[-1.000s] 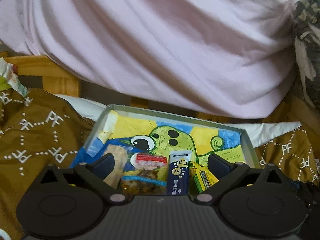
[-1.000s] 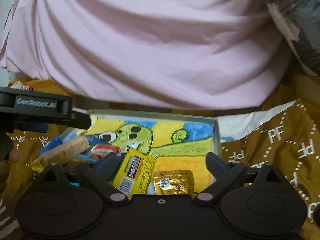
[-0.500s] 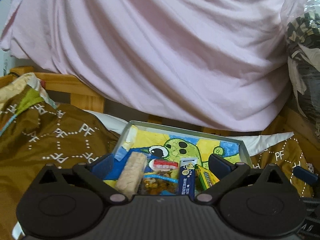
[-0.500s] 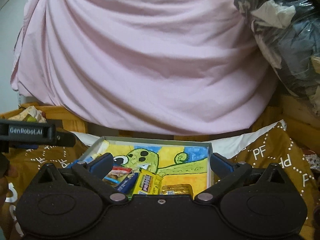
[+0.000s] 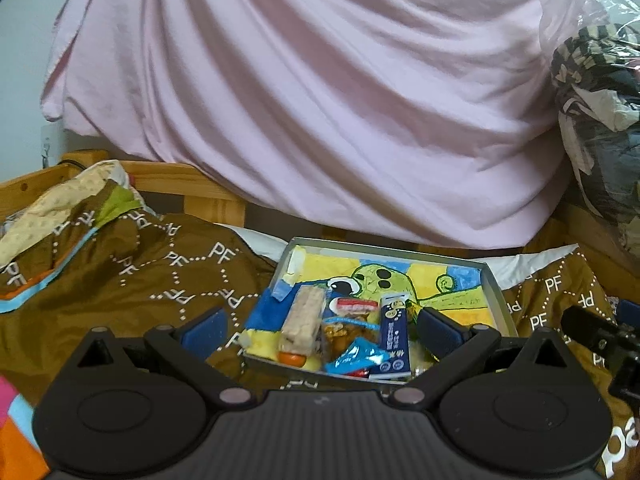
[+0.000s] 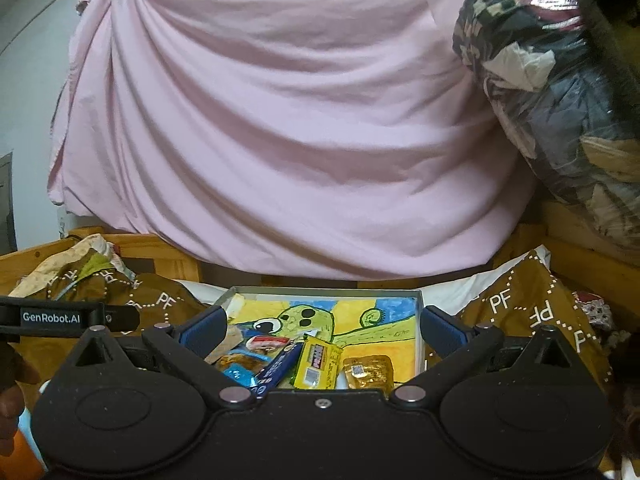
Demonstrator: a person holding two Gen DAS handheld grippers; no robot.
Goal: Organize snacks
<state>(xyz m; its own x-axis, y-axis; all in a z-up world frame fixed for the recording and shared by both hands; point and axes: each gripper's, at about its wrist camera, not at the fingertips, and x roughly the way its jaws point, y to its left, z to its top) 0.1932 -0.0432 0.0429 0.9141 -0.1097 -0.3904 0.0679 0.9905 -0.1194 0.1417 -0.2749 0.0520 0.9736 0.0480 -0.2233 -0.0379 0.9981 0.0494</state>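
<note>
While both grippers are held spread wide and empty above the brown quilt (image 5: 132, 280), the snacks are seen gathered in a shallow box (image 5: 494, 292) lined with a green cartoon drawing. Along its near edge a pale bar (image 5: 302, 324), a clear nut pack (image 5: 348, 330), a blue wrapper (image 5: 352, 358) and a dark blue tube (image 5: 394, 338) are laid side by side; bar and tube have their long axes running from the near wall toward the far one. In the right view a yellow pack (image 6: 316, 364) (tilted, barcode end nearest) and a gold sachet (image 6: 368, 370) are found beside them. The left gripper (image 5: 320, 328) and right gripper (image 6: 320, 330) hide the box's near corners. Print on the packs cannot be read.
</note>
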